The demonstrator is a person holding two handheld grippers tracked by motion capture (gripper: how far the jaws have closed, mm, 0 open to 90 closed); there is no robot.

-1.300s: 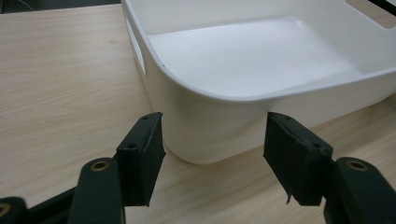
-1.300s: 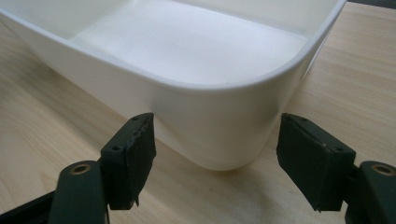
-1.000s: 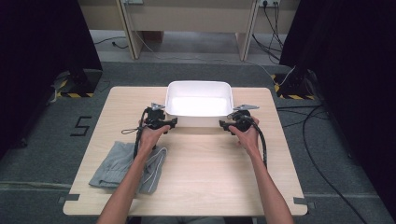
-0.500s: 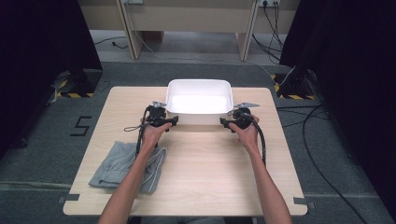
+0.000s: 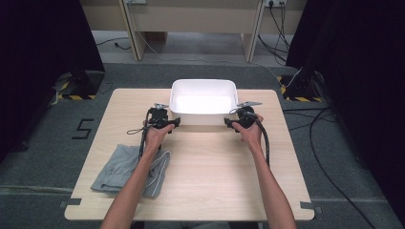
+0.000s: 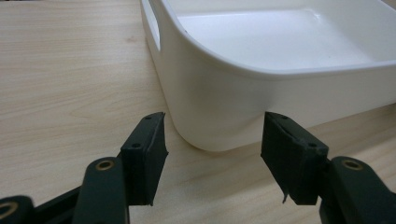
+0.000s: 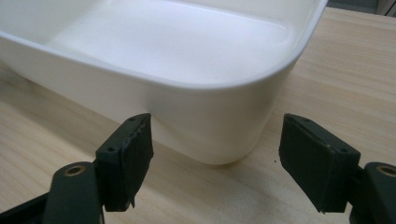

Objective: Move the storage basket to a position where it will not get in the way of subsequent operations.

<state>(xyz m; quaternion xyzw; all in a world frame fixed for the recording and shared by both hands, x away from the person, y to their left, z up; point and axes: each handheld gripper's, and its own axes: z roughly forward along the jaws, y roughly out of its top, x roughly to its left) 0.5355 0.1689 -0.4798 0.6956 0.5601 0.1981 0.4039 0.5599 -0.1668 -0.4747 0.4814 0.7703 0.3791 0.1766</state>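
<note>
A white, empty plastic tub (image 5: 203, 82) stands at the far middle of the wooden table (image 5: 210, 191). My left gripper (image 5: 161, 110) sits at its near left corner and my right gripper (image 5: 243, 113) at its near right corner. In the left gripper view the tub's rounded corner (image 6: 219, 93) stands just ahead of the left gripper (image 6: 212, 133). Its jaws have just been closing a little, with nothing between the pads. In the right gripper view the other corner (image 7: 201, 107) faces the right gripper (image 7: 215, 140). Those jaws have just been opening slightly and hold nothing.
A crumpled grey cloth (image 5: 129, 169) lies at the table's near left, under the person's left forearm. Bare wood runs between the forearms to the near edge. Cables trail on the floor to the right of the table.
</note>
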